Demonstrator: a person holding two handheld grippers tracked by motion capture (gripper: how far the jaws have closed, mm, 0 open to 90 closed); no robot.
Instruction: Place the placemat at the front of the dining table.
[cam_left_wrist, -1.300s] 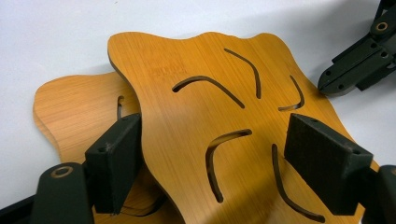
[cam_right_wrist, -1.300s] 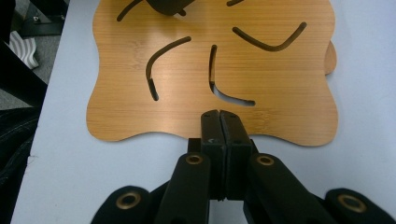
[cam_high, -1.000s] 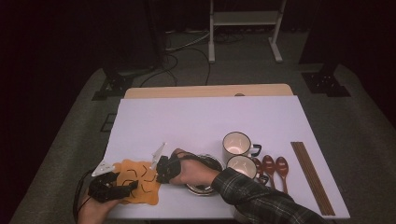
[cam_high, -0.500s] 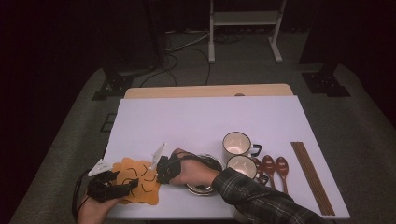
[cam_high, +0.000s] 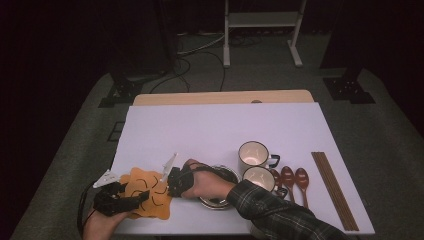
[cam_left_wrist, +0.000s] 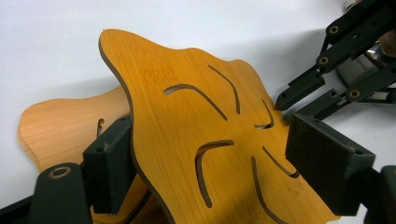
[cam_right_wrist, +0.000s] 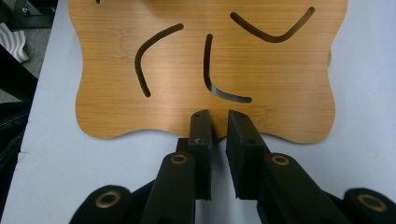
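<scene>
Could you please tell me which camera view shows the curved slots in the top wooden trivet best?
The right gripper view: the top wooden trivet faces it flat and sharp. The left gripper view shows it tilted between jaws. The high view shows it small.

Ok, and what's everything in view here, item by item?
Table cover: one, white, over a wooden table.
Slotted wooden boards: two, orange, near left corner; the upper one tilts over the lower one.
Mugs: two, white, right of centre, one behind the other.
Metal bowl: one, silver, left of the mugs, under the right hand.
Spoons: three, brown, right of the mugs.
Sticks: a few, brown, near the right edge.
Stand: one, white, on the floor beyond.
Left tongs: black, jaws wide, upper board between them; grip unclear.
Right tongs: black, jaws have just been opening, narrow gap, nothing between them, tips at a board's edge.
Plaid sleeve: one, right forearm.
</scene>
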